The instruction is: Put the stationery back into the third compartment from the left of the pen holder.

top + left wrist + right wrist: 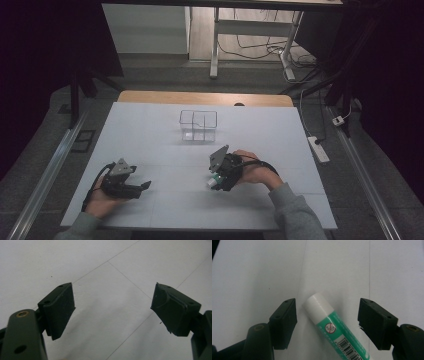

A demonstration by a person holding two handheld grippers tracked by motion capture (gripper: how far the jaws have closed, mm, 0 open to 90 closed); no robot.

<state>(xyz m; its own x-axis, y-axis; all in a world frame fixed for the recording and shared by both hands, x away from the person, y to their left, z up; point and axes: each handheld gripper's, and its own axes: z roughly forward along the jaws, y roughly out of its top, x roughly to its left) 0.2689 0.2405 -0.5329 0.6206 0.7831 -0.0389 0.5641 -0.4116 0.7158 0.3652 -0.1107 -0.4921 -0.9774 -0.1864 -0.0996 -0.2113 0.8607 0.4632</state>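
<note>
Left gripper [146,185] low, near the body, jaws spread wide, pointing right. Right gripper [212,183] held by right hand [252,170], jaws apart, angled down-left.

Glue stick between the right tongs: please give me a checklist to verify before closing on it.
1. Right tongs open: ok, the jaws stand wide apart.
2. Glue stick between the jaws: ok, it lies on the table, touching neither.
3. Stick squared to the jaws: not ok, it lies diagonally.
4. Cap on: ok, white cap in place.
5. Left tongs out of the way: ok, open over bare table.
6. Clear container upright: ok; whether it is empty, cannot tell.
</note>
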